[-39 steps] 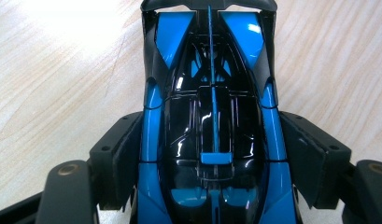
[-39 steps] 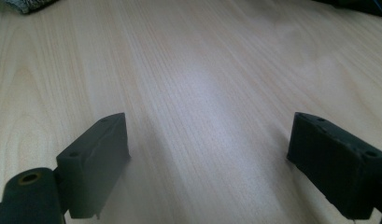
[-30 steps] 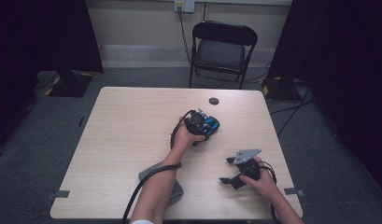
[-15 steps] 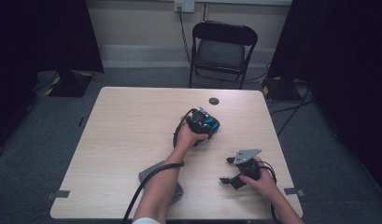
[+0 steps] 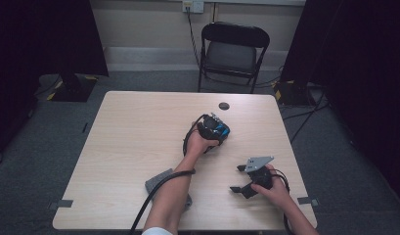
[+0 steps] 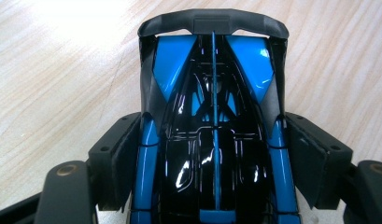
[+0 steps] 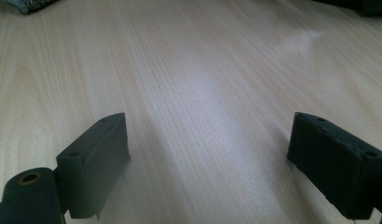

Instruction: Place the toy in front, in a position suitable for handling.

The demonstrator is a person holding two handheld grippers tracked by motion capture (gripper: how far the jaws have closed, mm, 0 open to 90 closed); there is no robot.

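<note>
1. Table (image 5: pixel 129 147): a pale wood top that bears all the work; a folding chair (image 5: pixel 233 54) stands behind its far edge.
2. Grey cloth (image 5: pixel 161 180): lies flat near the front edge, partly under the person's left forearm, apart from the work.
3. Toy car (image 6: pixel 212 140): blue and black, set on the table right of centre, between the left gripper's jaws. Its spoiler points away from the camera, so the jaws flank its narrow sides.
4. Left gripper (image 5: pixel 213 131): jaws have just been closing; the left pad (image 6: pixel 125 163) touches the body, the right pad stands very close. Judged a light grip on the car.
5. Right gripper (image 7: pixel 207 163): rests low near the front right edge, jaws spread wide and empty, probably parked in reserve.
6. Small dark disc (image 5: pixel 224 105): lies near the far edge, untouched.
</note>
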